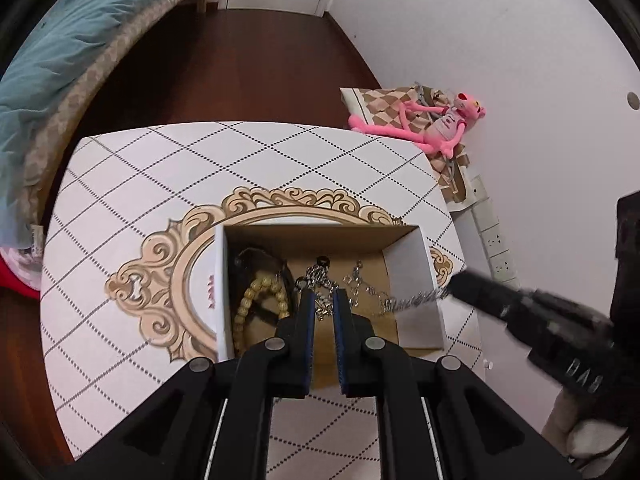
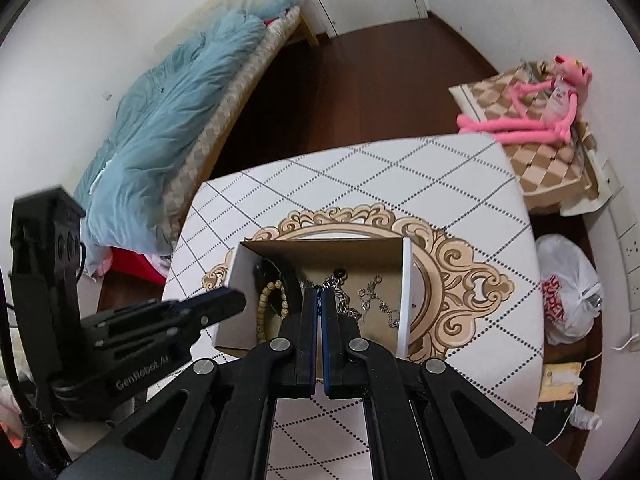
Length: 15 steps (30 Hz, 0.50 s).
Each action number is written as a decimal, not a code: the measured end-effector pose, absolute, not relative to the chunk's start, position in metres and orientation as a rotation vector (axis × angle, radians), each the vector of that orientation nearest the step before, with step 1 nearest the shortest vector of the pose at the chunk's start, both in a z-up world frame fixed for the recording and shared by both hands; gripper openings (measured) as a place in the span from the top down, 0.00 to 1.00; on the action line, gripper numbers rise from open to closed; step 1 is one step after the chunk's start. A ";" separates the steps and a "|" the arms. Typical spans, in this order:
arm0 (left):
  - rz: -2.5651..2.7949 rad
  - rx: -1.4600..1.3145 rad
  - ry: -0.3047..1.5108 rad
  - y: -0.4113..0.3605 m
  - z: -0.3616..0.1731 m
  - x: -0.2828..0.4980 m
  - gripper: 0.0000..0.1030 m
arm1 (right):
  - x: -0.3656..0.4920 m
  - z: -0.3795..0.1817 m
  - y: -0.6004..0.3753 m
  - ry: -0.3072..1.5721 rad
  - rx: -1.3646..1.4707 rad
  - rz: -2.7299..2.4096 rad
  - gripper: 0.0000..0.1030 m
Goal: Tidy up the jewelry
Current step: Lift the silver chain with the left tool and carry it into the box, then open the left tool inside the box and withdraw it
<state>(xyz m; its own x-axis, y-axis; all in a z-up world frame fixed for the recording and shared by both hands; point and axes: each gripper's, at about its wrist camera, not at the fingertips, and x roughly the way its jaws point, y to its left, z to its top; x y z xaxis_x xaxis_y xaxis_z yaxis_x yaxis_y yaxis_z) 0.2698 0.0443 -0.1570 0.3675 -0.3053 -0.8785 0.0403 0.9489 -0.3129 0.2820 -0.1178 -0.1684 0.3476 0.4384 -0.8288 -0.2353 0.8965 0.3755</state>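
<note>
An open cardboard box stands on a white table printed with diamonds and a gold frame. Inside lie a yellow bead bracelet, a thin silver chain and a thicker silver chain. My right gripper is shut on the thicker chain, which stretches from its tip down into the box. My left gripper hovers over the box's near-left side, shut, with nothing seen hanging from it.
A bed with a blue blanket lies left of the table. A pink plush toy rests on a checked cushion at the far right. A white plastic bag and a power strip sit by the right wall.
</note>
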 end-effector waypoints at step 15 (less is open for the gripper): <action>-0.105 -0.245 1.214 0.052 -0.157 0.292 0.26 | 0.303 -0.198 -0.125 1.288 0.182 0.385 0.70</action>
<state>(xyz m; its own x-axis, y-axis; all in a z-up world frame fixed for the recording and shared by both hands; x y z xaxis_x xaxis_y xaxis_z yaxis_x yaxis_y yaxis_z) 0.2915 0.0520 -0.1572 0.3482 -0.2104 -0.9135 -0.0504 0.9689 -0.2423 0.3030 -0.1246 -0.1979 0.2269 0.3778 -0.8977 -0.1773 0.9223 0.3434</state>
